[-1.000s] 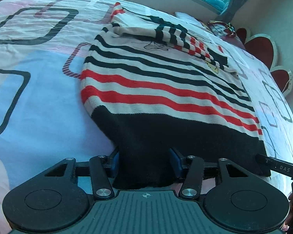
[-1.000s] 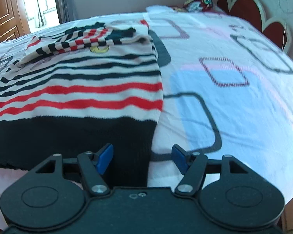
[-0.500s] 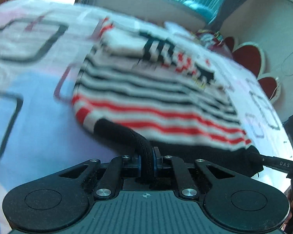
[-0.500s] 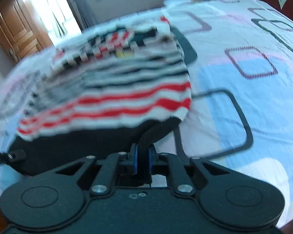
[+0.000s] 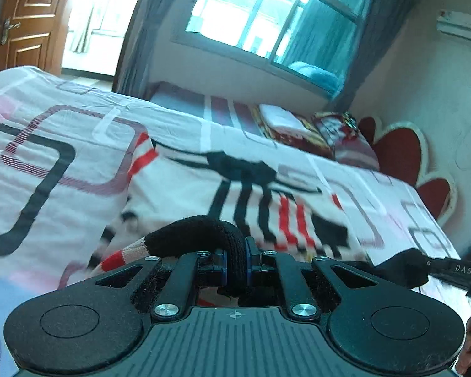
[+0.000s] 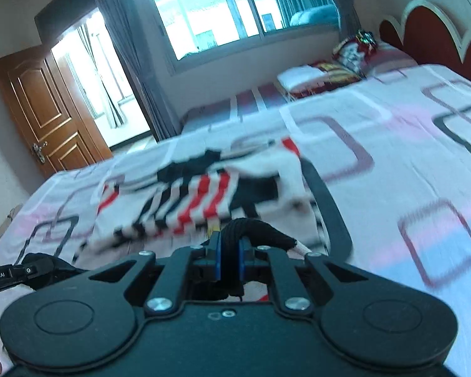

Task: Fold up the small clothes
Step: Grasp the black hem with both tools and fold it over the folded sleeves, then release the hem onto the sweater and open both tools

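A small knitted sweater (image 5: 267, 216) with red, black and white stripes and a black hem lies on the bed, its folded sleeves toward the far side. My left gripper (image 5: 235, 265) is shut on the black hem (image 5: 201, 232) at its left corner, raised off the bed. In the right wrist view the same sweater (image 6: 197, 198) appears, and my right gripper (image 6: 229, 257) is shut on the hem (image 6: 260, 231) at its right corner, also lifted. The lower body of the sweater is hidden beneath both grippers. The right gripper's tip (image 5: 449, 270) shows at the left view's right edge.
The bed sheet (image 5: 47, 169) is white with pink, blue and black squares. Pillows (image 5: 345, 138) and a red scalloped headboard (image 5: 402, 157) lie at the right. A window (image 6: 223, 15) and a wooden door (image 6: 47, 110) stand beyond the bed.
Both grippers closed on the black hem, then rose and moved forward over the sweater, carrying the hem toward the sleeves. Both views tilted up to show window and walls.
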`<state>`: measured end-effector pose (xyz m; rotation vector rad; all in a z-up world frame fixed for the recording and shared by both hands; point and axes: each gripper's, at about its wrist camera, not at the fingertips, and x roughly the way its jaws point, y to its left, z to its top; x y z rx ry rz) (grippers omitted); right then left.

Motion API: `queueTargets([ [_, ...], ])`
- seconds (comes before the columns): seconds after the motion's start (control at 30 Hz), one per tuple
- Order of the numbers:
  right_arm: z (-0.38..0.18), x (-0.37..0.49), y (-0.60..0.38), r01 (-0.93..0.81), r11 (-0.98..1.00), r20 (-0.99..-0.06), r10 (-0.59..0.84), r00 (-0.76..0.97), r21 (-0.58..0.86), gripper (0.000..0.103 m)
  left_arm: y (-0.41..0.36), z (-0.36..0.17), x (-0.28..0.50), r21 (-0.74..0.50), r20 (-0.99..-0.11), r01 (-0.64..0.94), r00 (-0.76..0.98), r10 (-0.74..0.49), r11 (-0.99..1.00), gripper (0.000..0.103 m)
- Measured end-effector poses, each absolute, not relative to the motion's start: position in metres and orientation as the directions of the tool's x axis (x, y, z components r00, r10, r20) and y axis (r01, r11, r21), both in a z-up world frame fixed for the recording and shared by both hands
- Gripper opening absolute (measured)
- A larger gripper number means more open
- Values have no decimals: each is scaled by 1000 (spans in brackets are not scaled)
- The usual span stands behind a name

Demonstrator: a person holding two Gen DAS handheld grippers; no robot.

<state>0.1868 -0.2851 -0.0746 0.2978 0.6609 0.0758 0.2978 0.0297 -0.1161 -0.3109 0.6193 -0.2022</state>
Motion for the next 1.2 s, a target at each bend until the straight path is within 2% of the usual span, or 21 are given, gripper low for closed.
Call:
queueTargets([
  [0.3,-84,315,-296,15,951,-578,176,797,310,10,5,-107,426,-296,-521,50,829,-205,954,10],
  [0.53,-114,404,-308,57,940,-627,179,758,337,10,7,-142,513,-288,-609,-70,783,-127,955,10],
  [0.77,-152,455,-307,93,945,-699,164,696,314,12,11,-170,547,-282,-677,-143,730,-91,949,11],
  [0.83,-162,464,-308,105,938,-715,176,677,331,28,16,-172,553,-323,-689,-169,716,-109,931,11],
  [0.9,-164,468,-309,110,934,-706,177,686,341,37,18,-172,556,-324,-694,-166,711,-115,932,13],
  [0.93,-162,469,-310,112,930,-696,178,696,349,50,17,-171,556,-318,-694,-157,710,-117,935,14],
  [0.97,-158,469,-311,115,932,-687,167,707,345,57,17,-168,554,-318,-690,-148,713,-121,936,14],
  [1.0,-154,468,-312,114,937,-676,150,721,330,62,19,-166,552,-327,-684,-143,718,-130,934,15],
  [1.03,-150,466,-312,104,946,-667,135,732,306,62,21,-161,548,-346,-668,-132,730,-145,929,17],
  [1.07,-147,465,-311,92,954,-663,127,737,285,62,24,-157,545,-351,-653,-124,743,-148,928,32],
  [1.1,-144,463,-309,79,961,-659,120,742,263,62,26,-151,542,-339,-637,-131,761,-124,932,70],
  [1.13,-141,460,-309,72,969,-655,104,749,235,63,28,-144,538,-314,-615,-159,785,-73,936,90],
  [1.17,-139,460,-309,66,976,-654,88,751,208,64,30,-137,533,-287,-578,-184,816,-17,940,103],
  [1.2,-139,459,-309,63,981,-654,74,753,183,66,32,-132,531,-268,-557,-185,831,5,946,103],
])
